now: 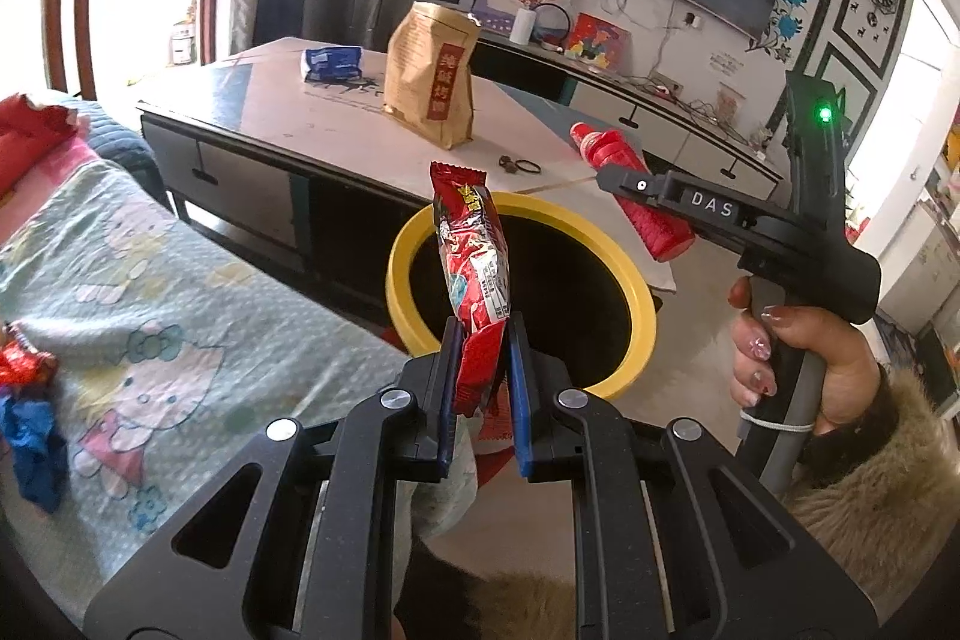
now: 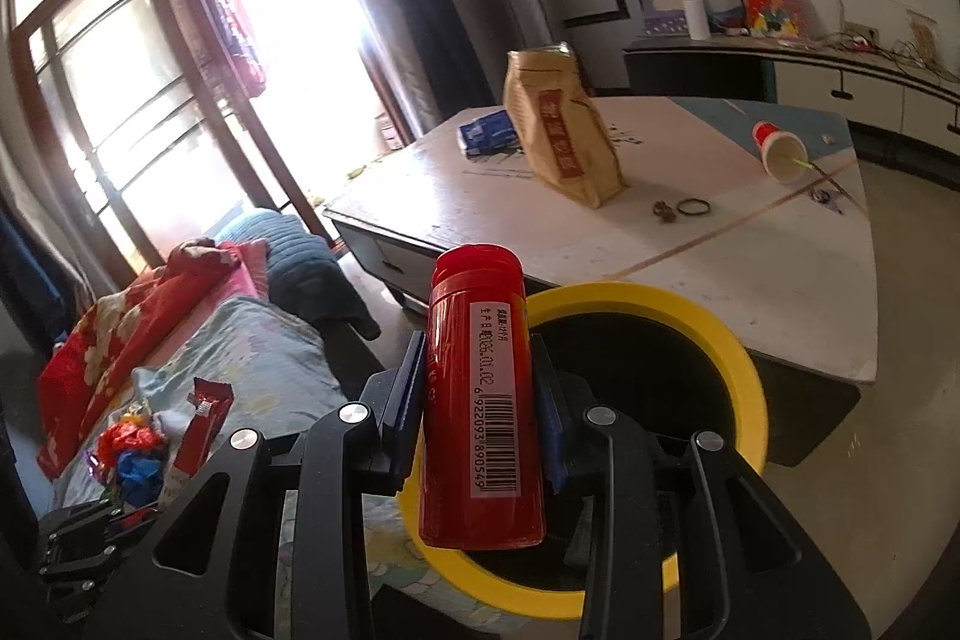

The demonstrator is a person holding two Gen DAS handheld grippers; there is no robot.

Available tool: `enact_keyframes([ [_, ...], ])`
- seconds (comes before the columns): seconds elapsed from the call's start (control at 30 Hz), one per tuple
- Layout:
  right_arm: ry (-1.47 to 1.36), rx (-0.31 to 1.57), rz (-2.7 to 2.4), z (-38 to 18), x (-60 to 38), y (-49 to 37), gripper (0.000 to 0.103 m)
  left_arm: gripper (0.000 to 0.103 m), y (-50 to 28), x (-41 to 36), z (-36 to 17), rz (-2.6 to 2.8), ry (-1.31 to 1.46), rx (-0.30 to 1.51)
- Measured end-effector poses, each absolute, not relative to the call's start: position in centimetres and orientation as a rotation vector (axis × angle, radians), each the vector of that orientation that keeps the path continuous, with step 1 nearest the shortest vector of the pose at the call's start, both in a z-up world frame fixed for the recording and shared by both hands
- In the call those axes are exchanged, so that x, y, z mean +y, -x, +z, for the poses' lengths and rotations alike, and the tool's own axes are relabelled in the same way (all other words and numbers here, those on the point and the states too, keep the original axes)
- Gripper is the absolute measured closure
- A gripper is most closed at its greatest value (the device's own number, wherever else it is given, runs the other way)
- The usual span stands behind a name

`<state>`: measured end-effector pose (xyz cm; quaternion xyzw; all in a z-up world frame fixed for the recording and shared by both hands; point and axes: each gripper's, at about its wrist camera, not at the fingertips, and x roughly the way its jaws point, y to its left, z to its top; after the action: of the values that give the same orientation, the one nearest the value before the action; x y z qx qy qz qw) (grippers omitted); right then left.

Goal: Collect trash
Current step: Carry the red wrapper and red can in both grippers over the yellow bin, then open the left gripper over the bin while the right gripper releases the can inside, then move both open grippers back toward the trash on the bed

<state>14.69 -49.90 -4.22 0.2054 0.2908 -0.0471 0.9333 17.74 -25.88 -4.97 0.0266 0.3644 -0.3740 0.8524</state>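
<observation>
**Both grippers loaded above the yellow-rimmed bin**

Table (image 1: 336, 124) comes first by size: a low pale-topped piece with dark drawer fronts, its far edge cut off by the fisheye rim in the right wrist view. Beside it lies the bed cover (image 1: 180, 292), pale green with cartoon cats, its left part running out of frame. The bin (image 1: 645, 316) stands between cover and table; only its yellow rim reads clearly, the inside being black and whatever it holds hidden.

On the table stands a brown paper bag (image 1: 432, 82), upright, with a blue packet (image 1: 330, 63) behind it and a tipped red paper cup (image 2: 780, 148) near the far corner. Two small dark rings (image 2: 693, 206) lie near the bag, too small to identify.

The left gripper (image 1: 483, 364) is clamped narrow on a red snack wrapper (image 1: 474, 268), which stands upright over the bin's rim. The right gripper (image 2: 480, 400) pinches a red bottle (image 2: 474, 400), barcode facing the camera, its lower end seemingly over the bin mouth. A hand (image 1: 804, 370) grips the right tool's handle.

Crumpled wrappers (image 2: 135, 454), red and blue, lie on the cover, partly blocked by the gripper frame.
</observation>
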Motion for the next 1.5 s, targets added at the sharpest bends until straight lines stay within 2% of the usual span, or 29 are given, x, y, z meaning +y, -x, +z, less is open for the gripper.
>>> enact_keyframes([
  [0.7, -0.538, 0.66, -0.15, -7.7, -54.3, -15.5, 0.072, 0.093, -20.2, -33.2, -9.3, -0.84, -0.174, 0.811],
  [0.73, -0.54, 0.66, -0.152, -7.8, -54.5, -15.5, 0.071, 0.089, -20.4, -33.4, -9.6, -0.824, -0.182, 0.805],
  [0.8, -0.552, 0.654, -0.163, -7.9, -54.8, -15.6, 0.071, 0.073, -21.1, -33.4, -10.0, -0.817, -0.166, 0.811],
  [0.83, -0.558, 0.655, -0.164, -8.0, -55.0, -15.7, 0.071, 0.055, -21.4, -33.3, -10.2, -0.815, -0.15, 0.813],
  [0.87, -0.566, 0.656, -0.165, -8.1, -55.1, -15.7, 0.067, 0.045, -21.6, -33.1, -10.2, -0.814, -0.139, 0.808],
  [0.9, -0.573, 0.654, -0.17, -8.2, -55.3, -15.7, 0.056, 0.042, -21.7, -33.0, -10.2, -0.813, -0.134, 0.8],
  [0.97, -0.58, 0.646, -0.179, -8.3, -55.4, -15.5, 0.049, 0.026, -21.7, -32.7, -10.1, -0.807, -0.123, 0.787],
  [1.03, -0.58, 0.645, -0.184, -8.4, -55.5, -15.4, 0.049, 0.025, -21.6, -32.2, -9.9, -0.802, -0.101, 0.787],
  [1.17, -0.555, 0.648, -0.192, -8.4, -55.1, -15.3, 0.046, 0.013, -21.7, -30.7, -9.2, -0.77, -0.046, 0.771],
  [1.3, -0.473, 0.646, -0.219, -8.0, -53.9, -15.2, 0.04, 0.012, -21.7, -28.6, -8.3, -0.724, 0.014, 0.764],
  [1.5, -0.39, 0.64, -0.223, -7.3, -51.9, -15.2, 0.035, 0.011, -21.7, -26.2, -6.8, -0.669, 0.06, 0.735],
])
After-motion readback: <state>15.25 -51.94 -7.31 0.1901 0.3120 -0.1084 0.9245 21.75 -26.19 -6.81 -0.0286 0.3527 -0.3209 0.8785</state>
